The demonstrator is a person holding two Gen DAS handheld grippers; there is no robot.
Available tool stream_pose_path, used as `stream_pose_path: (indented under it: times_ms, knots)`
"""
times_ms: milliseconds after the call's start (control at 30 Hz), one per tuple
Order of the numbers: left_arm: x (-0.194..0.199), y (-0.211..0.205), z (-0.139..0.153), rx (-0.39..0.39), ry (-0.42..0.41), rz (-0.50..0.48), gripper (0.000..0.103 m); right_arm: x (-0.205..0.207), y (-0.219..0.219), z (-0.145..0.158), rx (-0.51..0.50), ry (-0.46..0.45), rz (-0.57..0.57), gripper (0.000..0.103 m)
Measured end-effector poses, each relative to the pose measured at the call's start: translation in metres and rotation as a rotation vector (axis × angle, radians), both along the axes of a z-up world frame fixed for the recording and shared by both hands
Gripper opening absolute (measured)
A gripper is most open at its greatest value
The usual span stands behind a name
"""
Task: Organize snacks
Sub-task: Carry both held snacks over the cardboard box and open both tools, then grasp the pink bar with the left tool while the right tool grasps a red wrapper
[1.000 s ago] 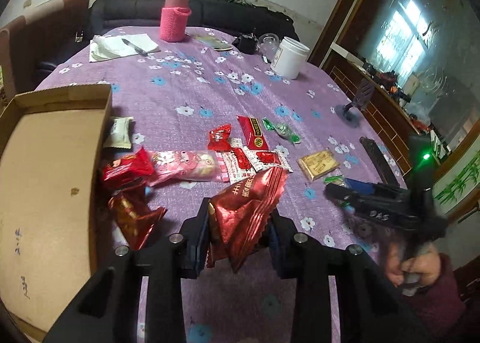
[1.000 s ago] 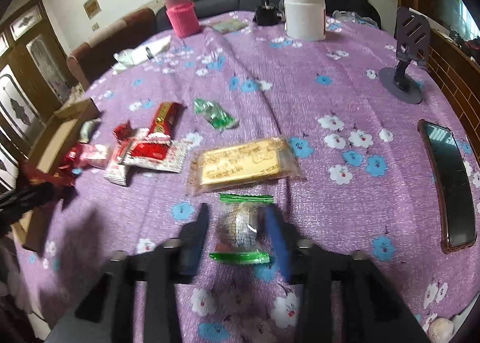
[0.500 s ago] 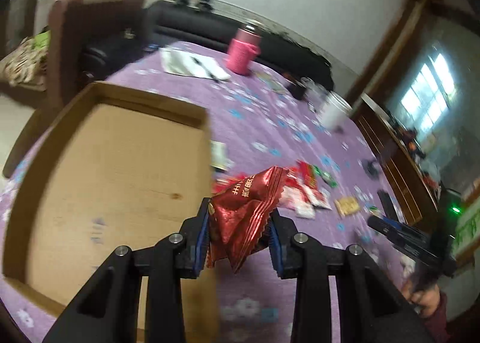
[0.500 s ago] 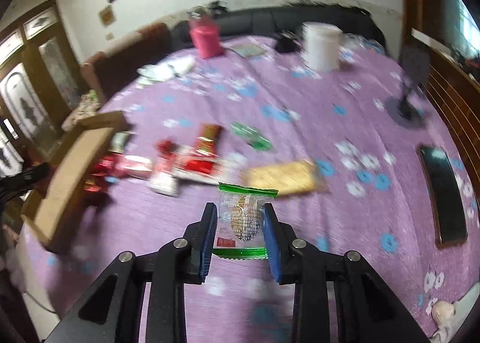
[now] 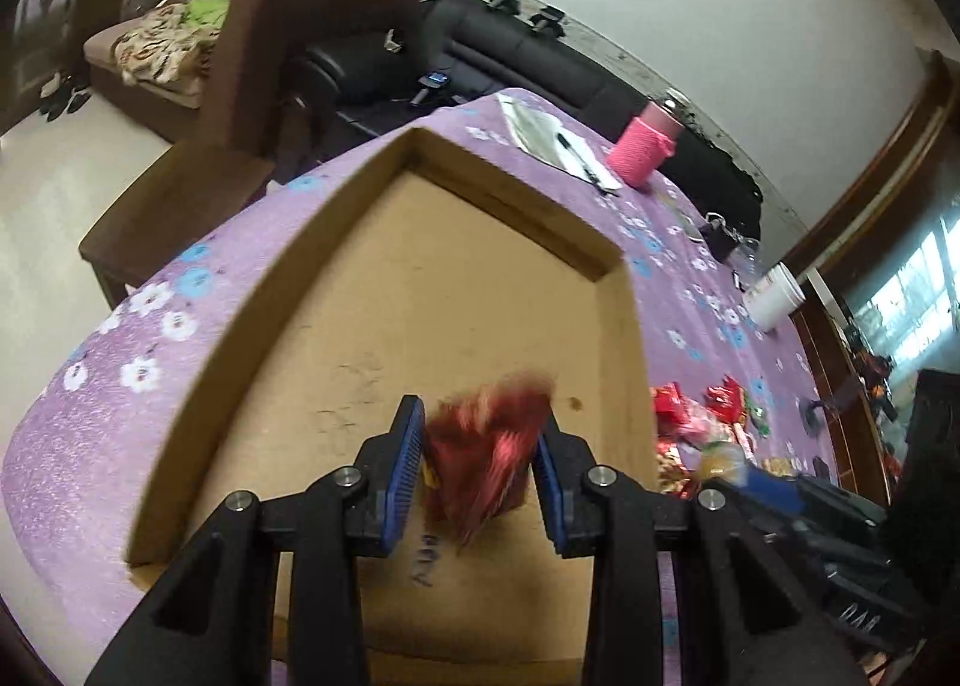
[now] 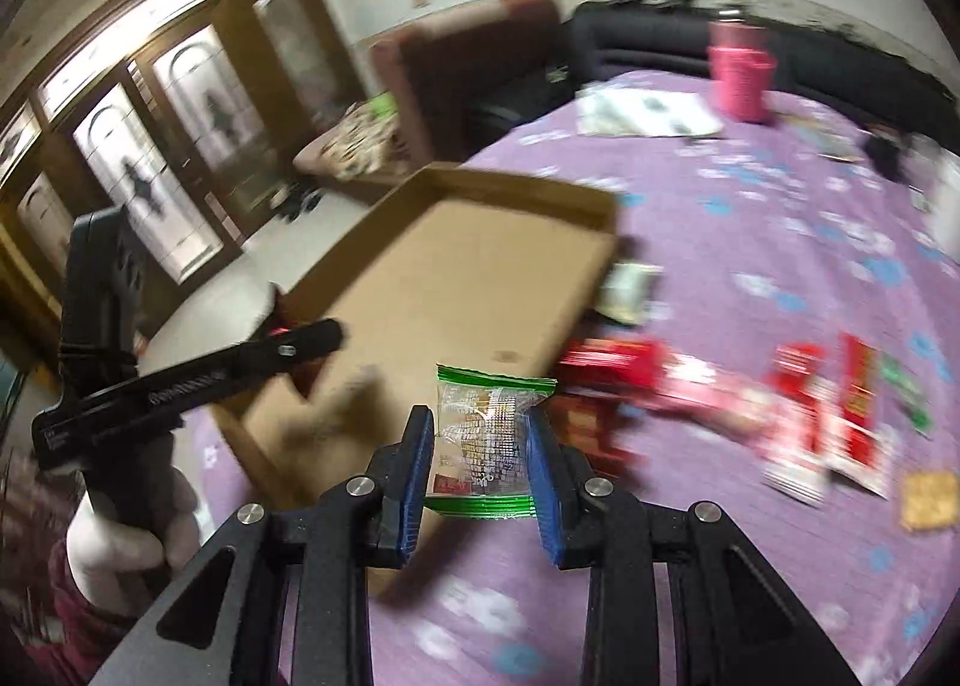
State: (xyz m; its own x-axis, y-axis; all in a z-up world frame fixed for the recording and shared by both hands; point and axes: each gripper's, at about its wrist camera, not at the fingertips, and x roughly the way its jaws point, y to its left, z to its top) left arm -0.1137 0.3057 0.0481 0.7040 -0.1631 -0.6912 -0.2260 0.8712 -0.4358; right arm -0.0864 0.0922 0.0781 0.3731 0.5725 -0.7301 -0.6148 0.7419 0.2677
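Observation:
My left gripper (image 5: 480,470) is over the open cardboard box (image 5: 384,290), its jaws wide; a blurred red foil snack packet (image 5: 486,458) sits between them, grip unclear. My right gripper (image 6: 480,446) is shut on a clear green-edged snack packet (image 6: 486,434) and holds it above the box's near right edge (image 6: 456,266). The left gripper also shows in the right wrist view (image 6: 300,341), low over the box's near corner. Several red snack packets (image 6: 750,404) lie on the purple flowered tablecloth (image 6: 780,218) right of the box.
A pink sleeved bottle (image 5: 645,152), paper with a pen (image 5: 558,143) and a white tub (image 5: 774,299) stand at the table's far side. A cracker pack (image 6: 927,500) lies at the right. A brown chair (image 5: 288,56) stands beyond the table edge.
Both grippers swung left to the cardboard box. The left jaws have widened around the red packet, which now blurs. The right gripper carried the green-edged packet over the box edge.

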Motion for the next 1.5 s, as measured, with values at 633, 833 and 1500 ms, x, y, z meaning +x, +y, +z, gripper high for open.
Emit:
stream_pose_path:
  times_ms: [633,833,1500]
  knots:
    - [-0.016,0.021,0.015,-0.065,-0.074,0.071,0.063,0.011,-0.002,0.032,0.017,-0.153,-0.112,0.071]
    - [-0.015,0.008,0.023,-0.067,-0.095,0.052,0.066,0.016,-0.076,0.043,0.004,-0.241,-0.308,0.102]
    - [0.009,-0.071,0.036,0.005,-0.075,-0.169,0.067,0.028,-0.05,-0.053,-0.032,0.101,-0.118,0.029]
